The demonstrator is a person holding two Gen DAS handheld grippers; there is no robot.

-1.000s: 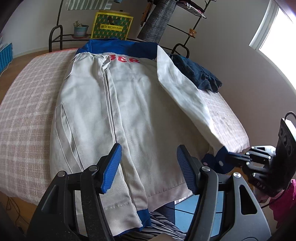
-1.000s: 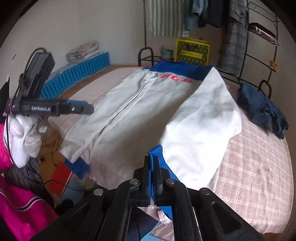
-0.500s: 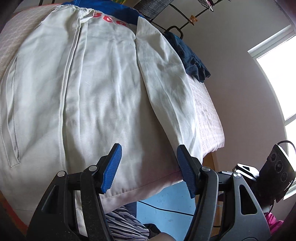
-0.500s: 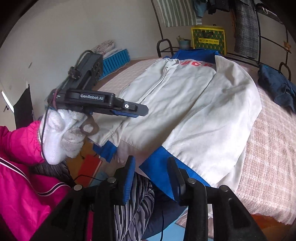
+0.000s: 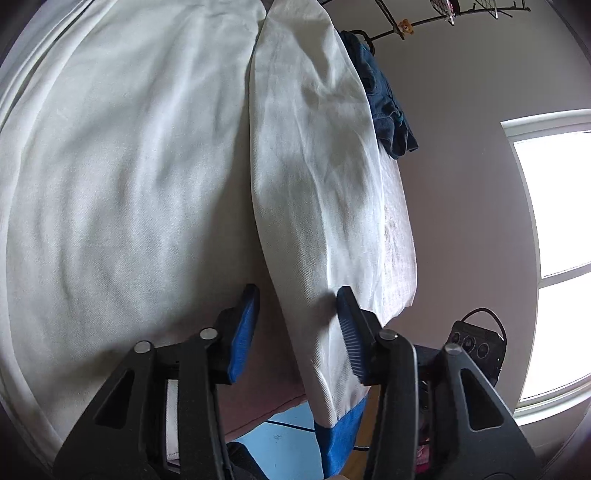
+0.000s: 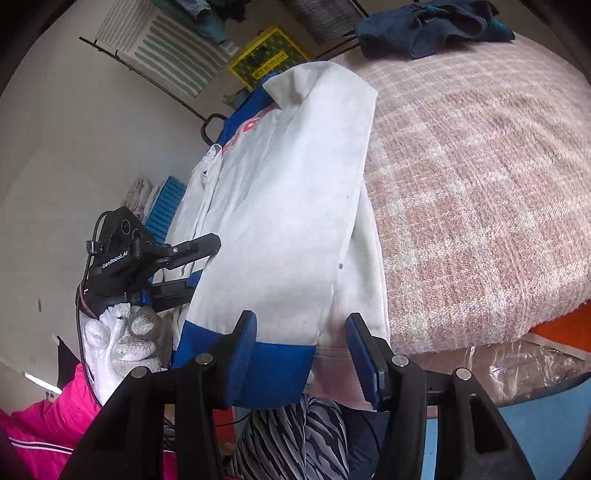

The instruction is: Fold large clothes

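Note:
A large white jacket (image 5: 122,177) with blue trim and red letters lies spread on the bed. Its right sleeve (image 5: 314,177) lies along the body and its blue cuff (image 5: 341,439) hangs over the near bed edge. My left gripper (image 5: 297,325) is open and close above the lower sleeve, one finger on each side of it. My right gripper (image 6: 301,350) is open and empty just above the blue cuff (image 6: 266,365). The left gripper (image 6: 181,254) also shows in the right wrist view at the sleeve's left edge.
A pink checked bedspread (image 6: 480,192) covers the bed. A dark blue garment (image 6: 432,26) lies in a heap at the far side. A yellow box (image 6: 266,59) and a clothes rack stand beyond the bed. A window (image 5: 554,258) is on the right.
My right gripper opened and let go of the blue cuff, and the sleeve now lies on the jacket. My left gripper moved in low over the sleeve.

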